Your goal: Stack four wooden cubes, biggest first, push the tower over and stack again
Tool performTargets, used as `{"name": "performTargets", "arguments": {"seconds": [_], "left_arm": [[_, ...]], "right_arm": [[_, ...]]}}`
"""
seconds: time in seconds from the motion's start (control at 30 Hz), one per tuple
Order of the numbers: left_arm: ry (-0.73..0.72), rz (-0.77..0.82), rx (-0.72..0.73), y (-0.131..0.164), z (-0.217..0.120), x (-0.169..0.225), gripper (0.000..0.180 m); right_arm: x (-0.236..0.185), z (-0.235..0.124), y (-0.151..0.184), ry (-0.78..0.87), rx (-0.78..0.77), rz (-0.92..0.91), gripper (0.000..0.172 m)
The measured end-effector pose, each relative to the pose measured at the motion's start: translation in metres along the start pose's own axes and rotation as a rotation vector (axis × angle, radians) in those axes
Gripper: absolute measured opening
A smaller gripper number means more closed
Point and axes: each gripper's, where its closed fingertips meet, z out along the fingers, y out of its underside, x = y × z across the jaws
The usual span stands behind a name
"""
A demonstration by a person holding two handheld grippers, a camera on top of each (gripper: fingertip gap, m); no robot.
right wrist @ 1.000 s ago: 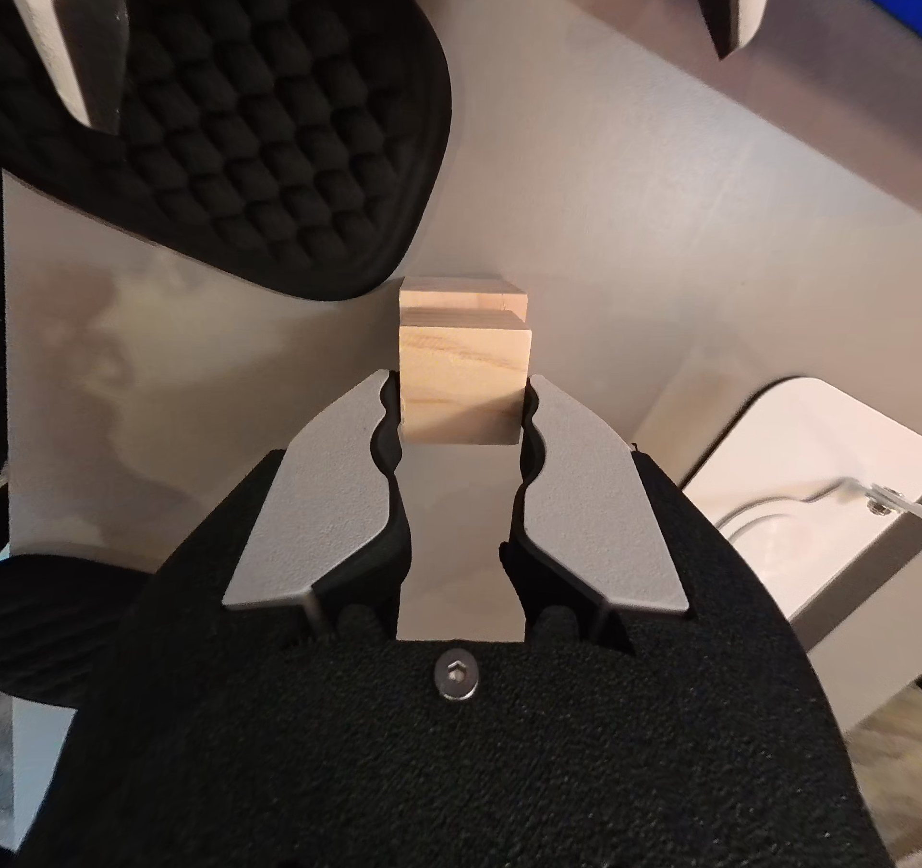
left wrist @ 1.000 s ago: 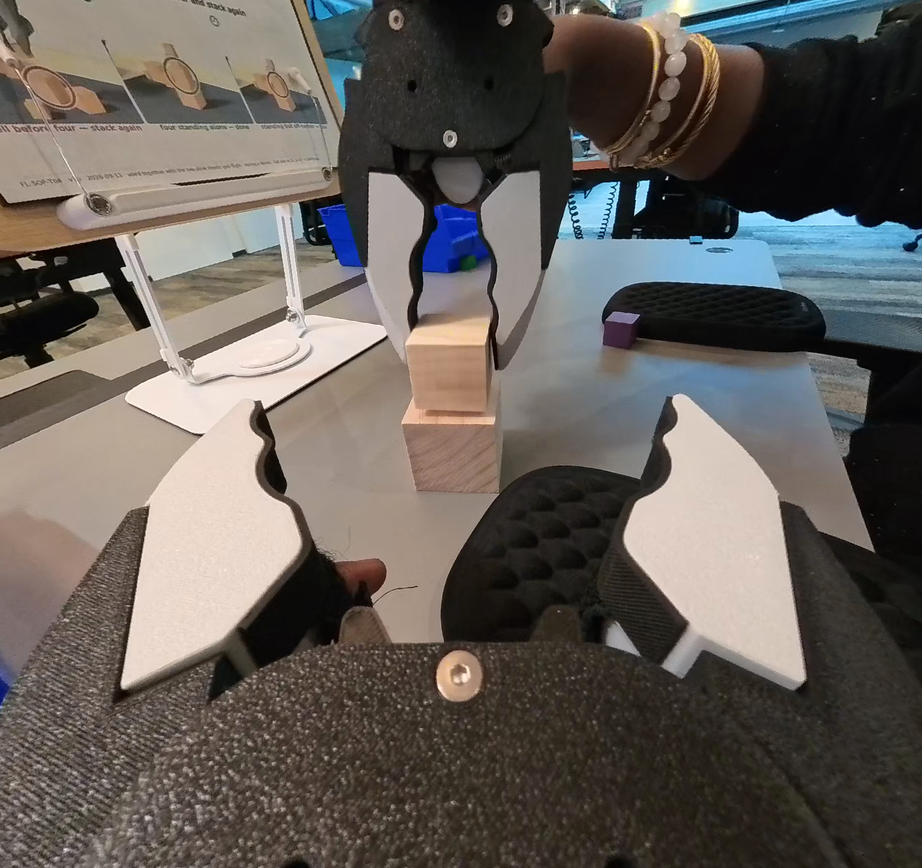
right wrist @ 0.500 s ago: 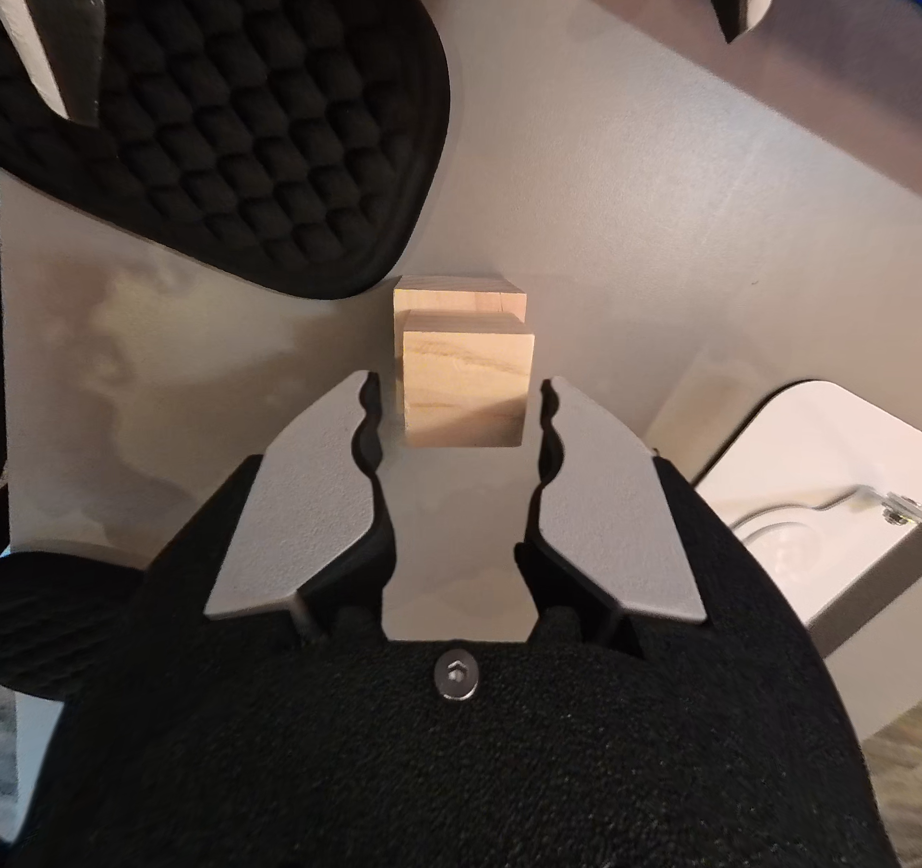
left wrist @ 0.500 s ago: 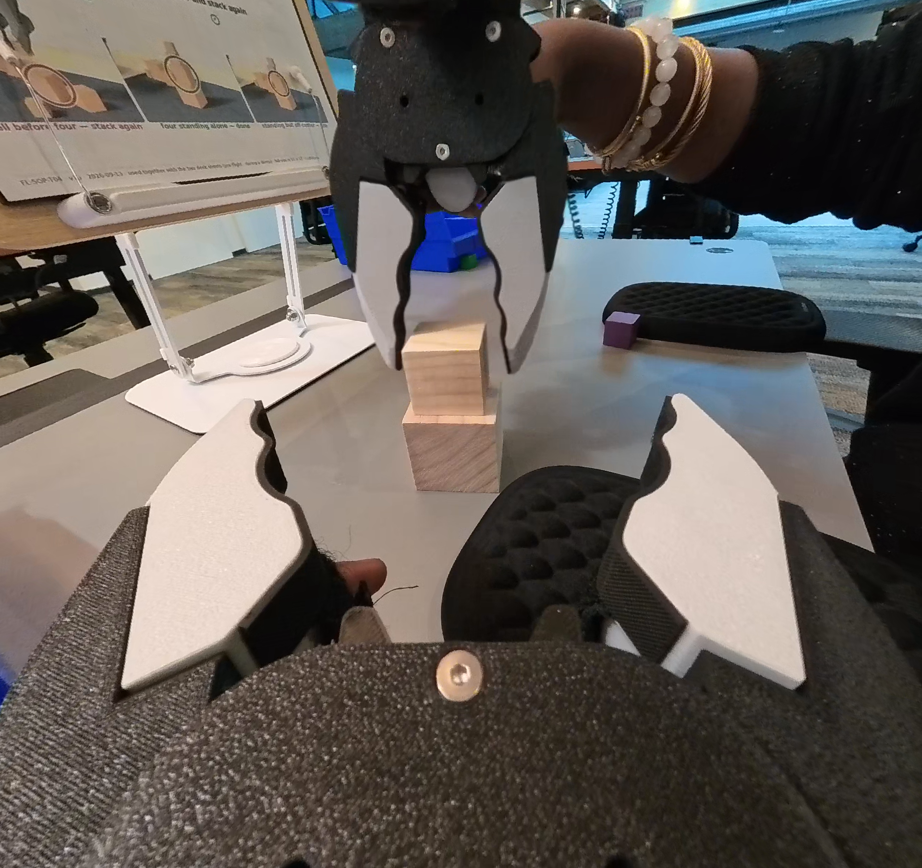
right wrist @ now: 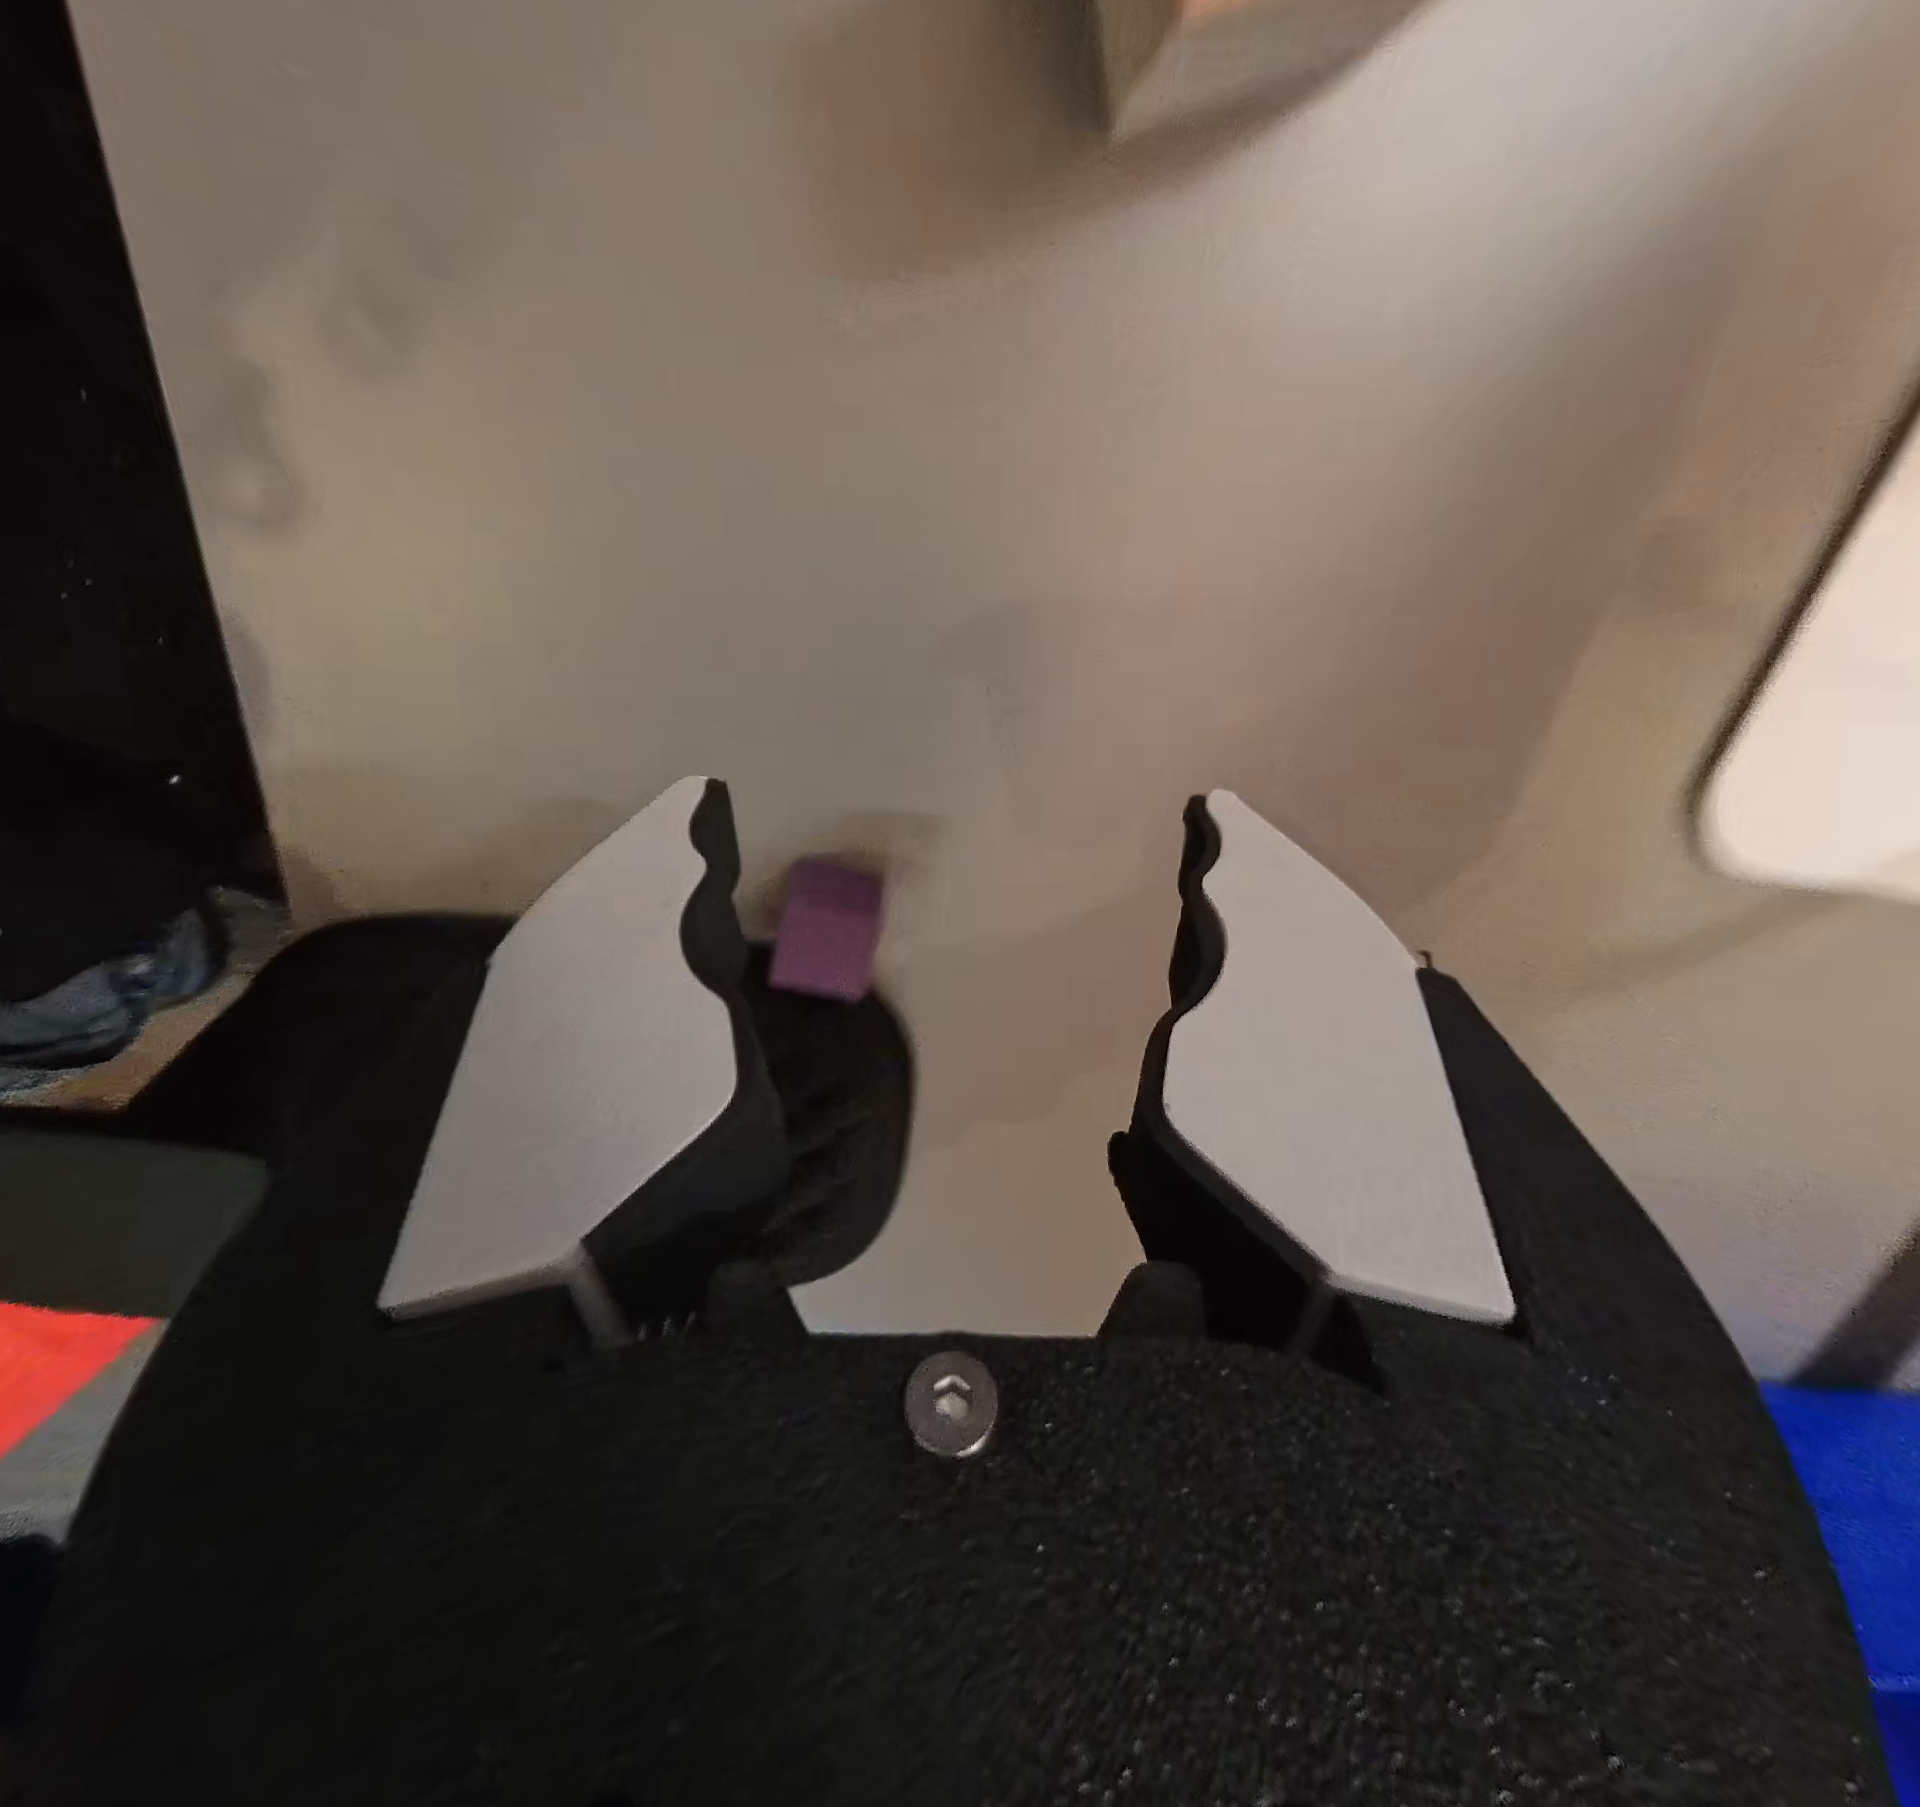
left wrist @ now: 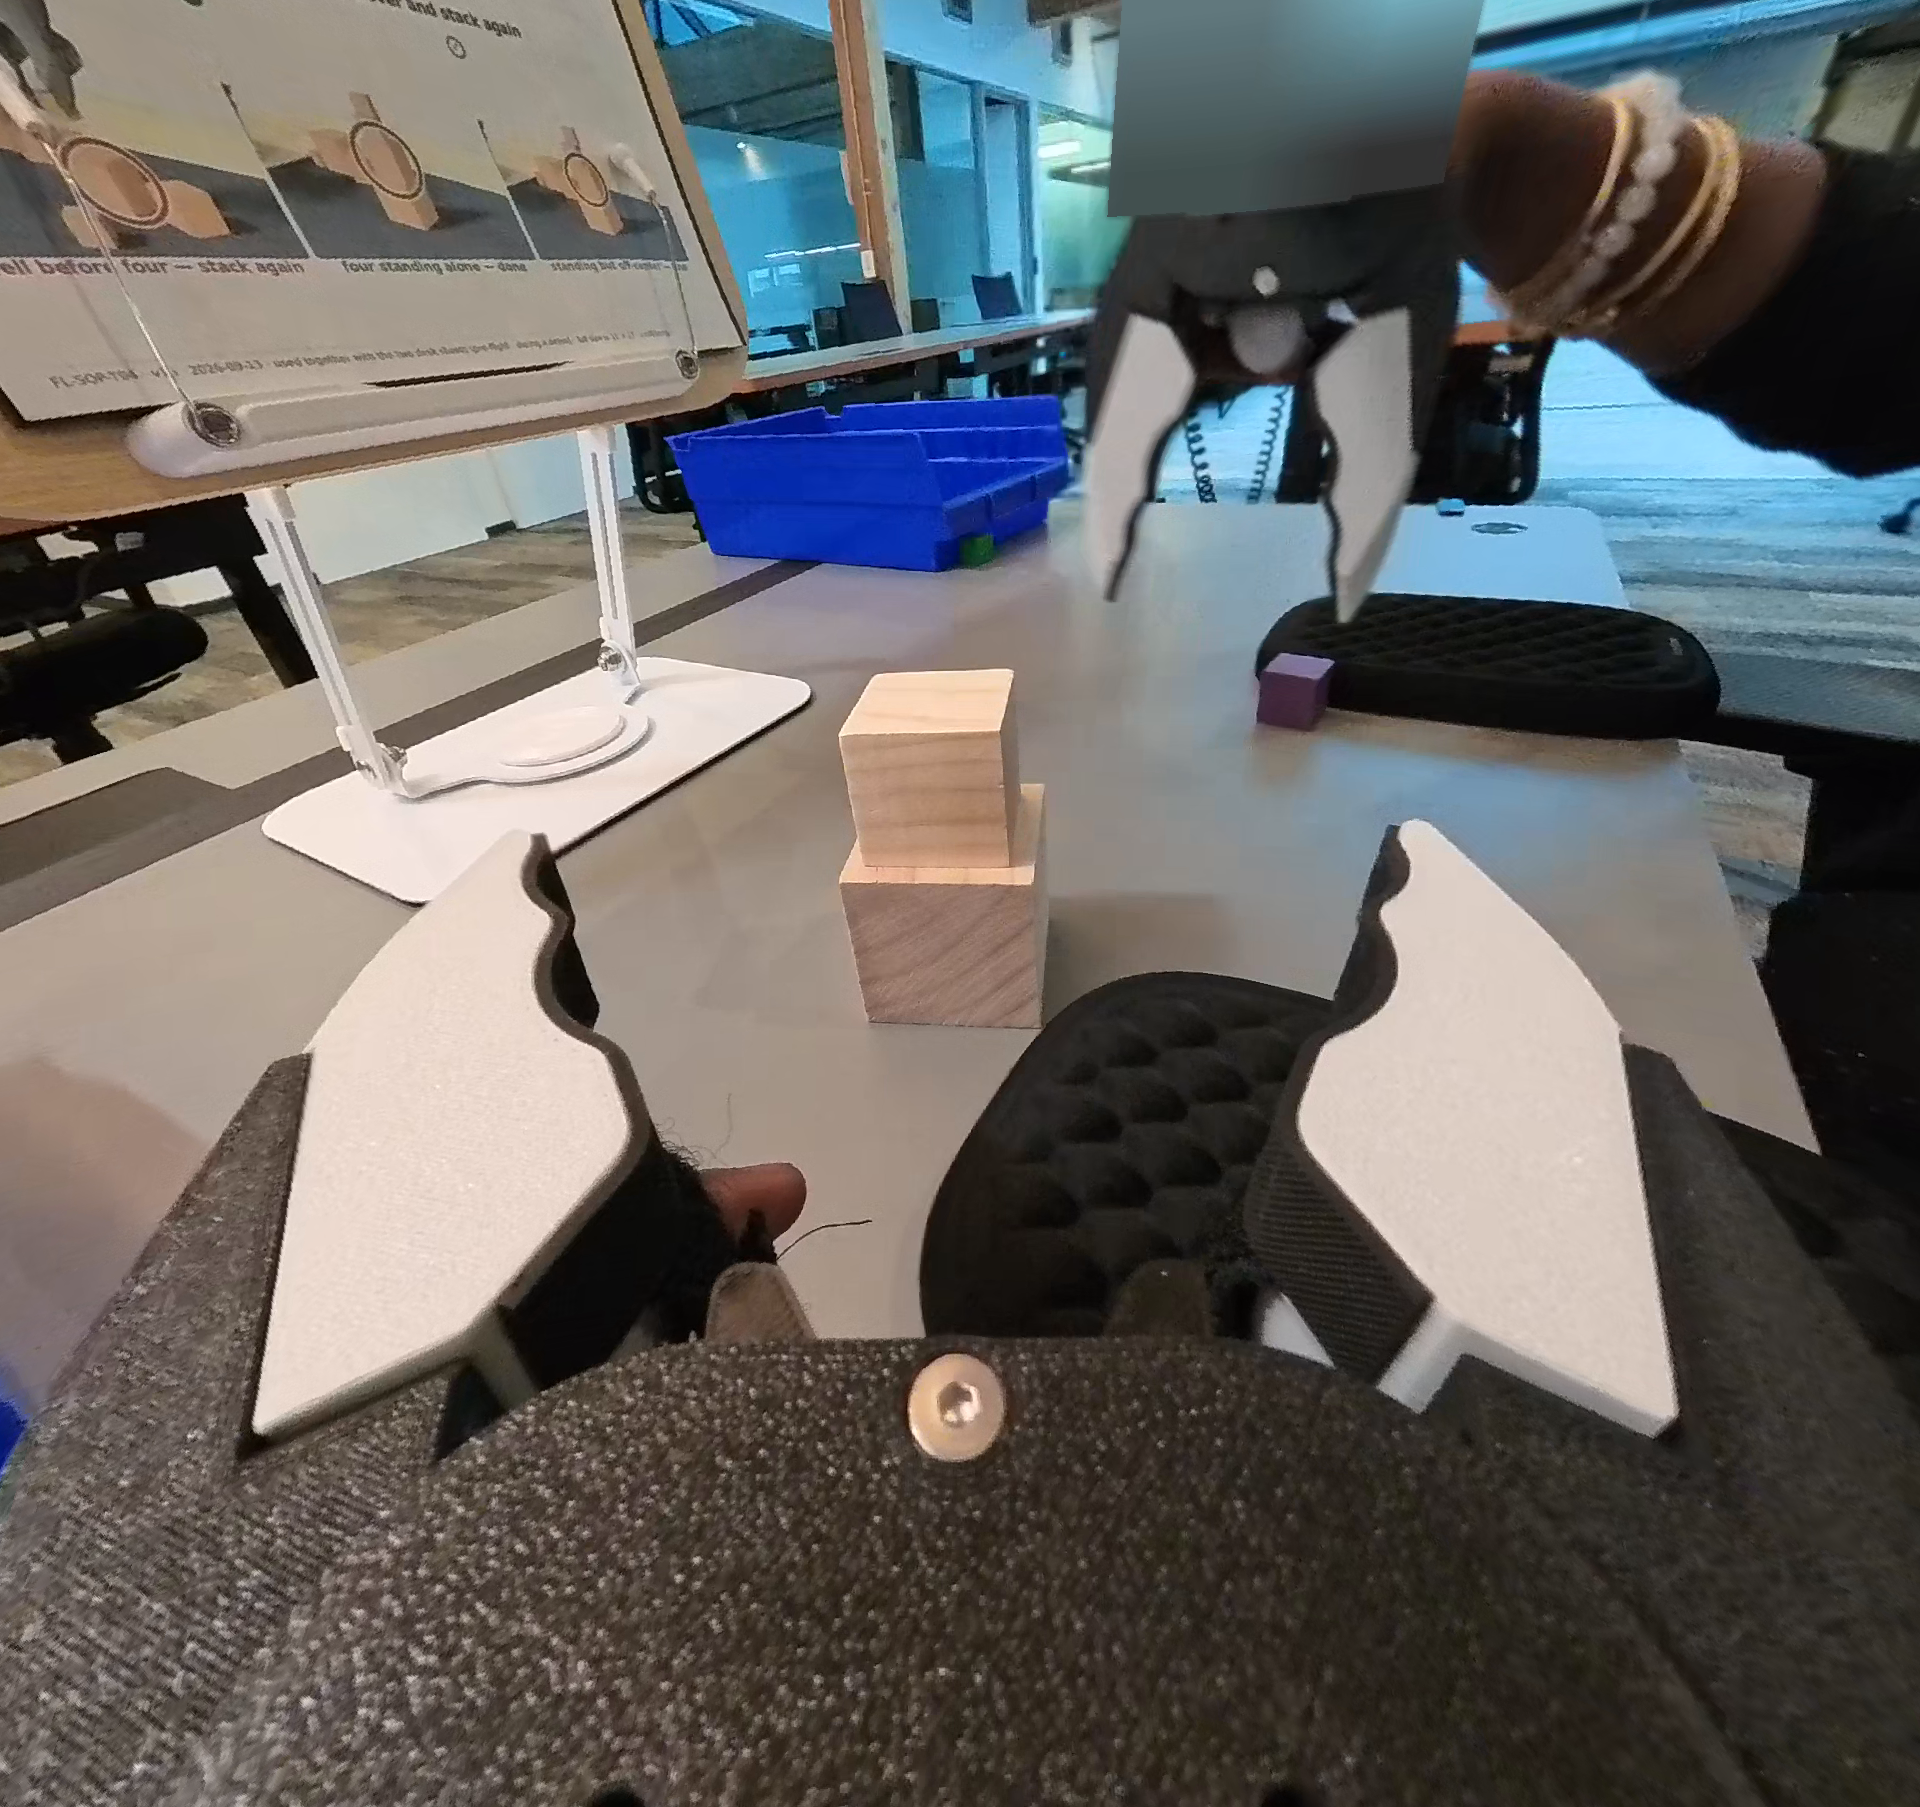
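Only the left wrist view shows 2 stacked wooden cubes (left wrist: 940, 864) whole; both grippers, left gripper (left wrist: 966, 926) and right gripper (right wrist: 956, 812), gape, holding nothing.

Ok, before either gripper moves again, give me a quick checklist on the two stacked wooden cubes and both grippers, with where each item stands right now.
1. Upper wooden cube rests on the lower wooden cube: ok.
2. Upper cube squared with the lower one: not ok, it sits turned and shifted toward the left edge.
3. Right gripper clear of the stack: ok, it hangs open and empty, up and to the right.
4. Left gripper empty: ok, fingers spread wide, touching neither cube.
5. Purple cube clear of the stack: ok, it sits against the far black pad.
6. Near black pad touching the lower cube: cannot tell.
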Motion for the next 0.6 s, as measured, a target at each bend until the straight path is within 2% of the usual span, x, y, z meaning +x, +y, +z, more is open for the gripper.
{"name": "performTargets", "arguments": {"seconds": [0.1,0.2,0.33,0.6], "left_arm": [[-0.002,-0.001,0.001,0.0,0.0,0.0,0.14],[-0.002,0.0,0.005,-0.001,-0.001,0.0,0.14],[-0.002,0.006,0.003,0.0,0.0,0.0,0.139],[-0.002,0.006,0.004,0.0,0.0,0.0,0.14]], "right_arm": [[-0.022,0.016,0.042,-0.004,-0.055,0.098,0.074],[-0.036,0.033,0.062,-0.001,-0.057,0.143,0.069],[-0.039,0.04,0.06,0.004,0.004,0.177,0.055],[-0.036,0.044,0.061,0.0,-0.008,0.172,0.027]]}}
